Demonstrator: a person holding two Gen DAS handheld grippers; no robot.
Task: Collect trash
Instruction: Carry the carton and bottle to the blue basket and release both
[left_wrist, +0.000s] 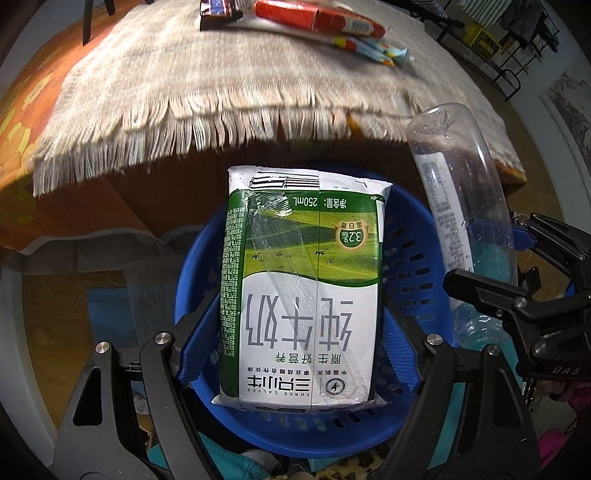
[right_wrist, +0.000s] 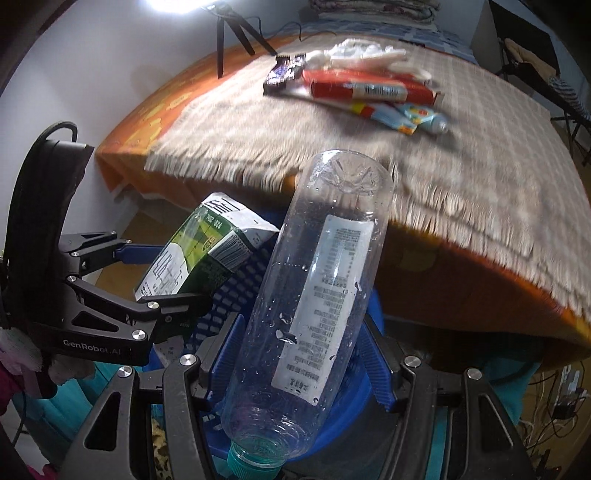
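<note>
Left gripper (left_wrist: 299, 332) has its jaws clamped on a milk carton (left_wrist: 303, 288), blue pads pressed on both long sides, carton upside down and directly over the blue basket (left_wrist: 413, 280). Right gripper (right_wrist: 295, 362) has its jaws clamped on a clear plastic bottle (right_wrist: 317, 295), teal cap (right_wrist: 255, 461) pointing down toward the camera, base tilted up and away. The bottle also hangs over the basket, just beside the carton and to its right; the two look apart, not touching.

The basket sits below the table edge, in front of the fringed cloth (left_wrist: 221, 92). Its inside is mostly hidden behind the carton, so I can't tell whether anything is in it.

Progress, judged: two pieces picked up and brought over the basket, neither dropped yet. Release of both is the step in hand.

Still left on the cloth, well beyond the basket: a red box (right_wrist: 373, 88), a tube (right_wrist: 413, 118) just in front of it, a dark wrapper (right_wrist: 284, 70) at its left, and white crumpled stuff (right_wrist: 365, 55) behind it, blurred, probably tissue. So roughly a third through, with several pickups to go.
</note>
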